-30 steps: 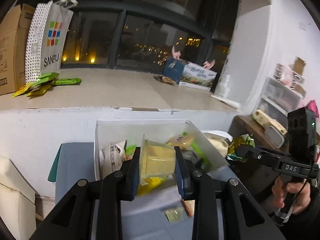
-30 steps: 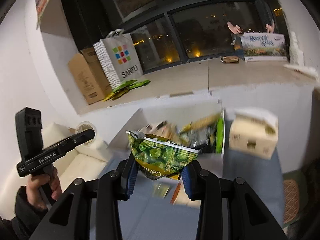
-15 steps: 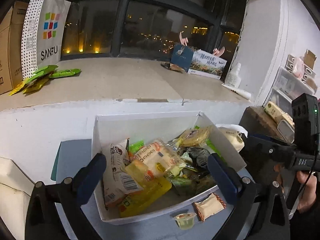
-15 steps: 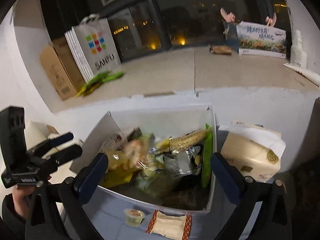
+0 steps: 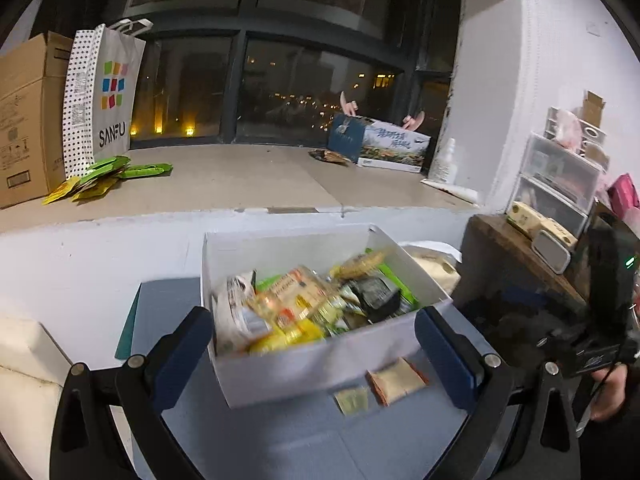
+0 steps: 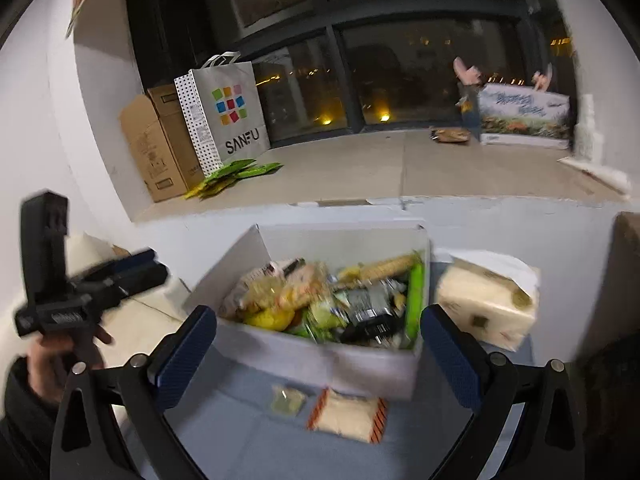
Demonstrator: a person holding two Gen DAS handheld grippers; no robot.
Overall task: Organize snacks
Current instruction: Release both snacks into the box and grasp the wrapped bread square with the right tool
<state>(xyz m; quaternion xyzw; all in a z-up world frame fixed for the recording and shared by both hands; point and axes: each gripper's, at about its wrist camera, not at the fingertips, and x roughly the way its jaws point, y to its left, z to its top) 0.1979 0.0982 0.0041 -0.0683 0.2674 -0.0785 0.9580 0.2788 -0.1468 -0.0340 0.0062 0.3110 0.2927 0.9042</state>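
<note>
A white cardboard box point(image 5: 304, 364) full of mixed snack packets stands on the blue-grey table point(image 5: 280, 440); it also shows in the right wrist view point(image 6: 352, 364). In front of it lie a small jelly cup point(image 5: 352, 399) and a beige packet with orange edges point(image 5: 396, 380), also seen from the right as the cup point(image 6: 287, 399) and the packet point(image 6: 347, 418). My left gripper point(image 5: 312, 348) is wide open and empty, just short of the box. My right gripper point(image 6: 318, 350) is wide open and empty too.
A tissue pack point(image 6: 486, 306) sits right of the box. Behind is a wide window ledge point(image 5: 224, 184) with a SANFU bag point(image 5: 104, 96), a cardboard carton point(image 5: 28, 120), green sachets point(image 5: 104, 174) and a printed box point(image 5: 384, 144). A wooden stand point(image 5: 520, 264) is at right.
One second ago each gripper was shut on a snack, the left on a yellow packet, the right on a green bag. Both opened, the snacks dropped into the box, and both grippers have pulled back slightly.
</note>
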